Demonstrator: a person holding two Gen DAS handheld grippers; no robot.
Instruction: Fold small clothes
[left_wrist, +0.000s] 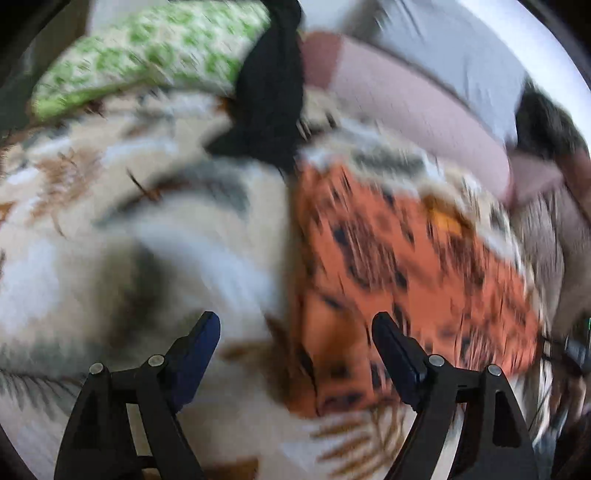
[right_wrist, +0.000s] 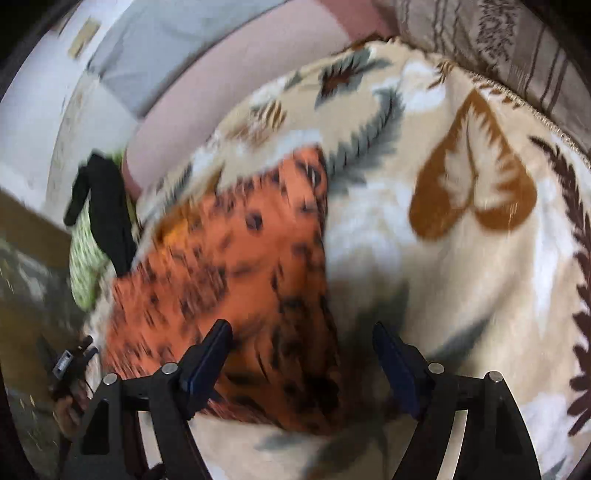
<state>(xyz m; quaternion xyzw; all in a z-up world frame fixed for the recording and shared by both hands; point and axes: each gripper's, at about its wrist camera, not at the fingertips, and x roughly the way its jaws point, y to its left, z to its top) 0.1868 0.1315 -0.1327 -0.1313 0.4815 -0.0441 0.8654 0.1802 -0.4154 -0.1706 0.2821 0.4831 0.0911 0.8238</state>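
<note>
An orange garment with dark spots (left_wrist: 406, 266) lies flat on a cream blanket with a leaf pattern (left_wrist: 110, 221). My left gripper (left_wrist: 295, 321) hovers open over the garment's left edge, with nothing held between its fingers. In the right wrist view the same orange garment (right_wrist: 229, 266) fills the lower left, on the blanket (right_wrist: 461, 295). My right gripper (right_wrist: 301, 328) is open above the garment's right edge, and its pads grip nothing. Both views are blurred.
A black garment (left_wrist: 269, 92) (right_wrist: 107, 206) and a green-patterned cloth (left_wrist: 147, 55) (right_wrist: 83, 266) lie at the far side of the blanket. Pink bedding (left_wrist: 406, 99) (right_wrist: 221, 85) runs behind. A striped grey fabric (right_wrist: 498, 44) borders the blanket.
</note>
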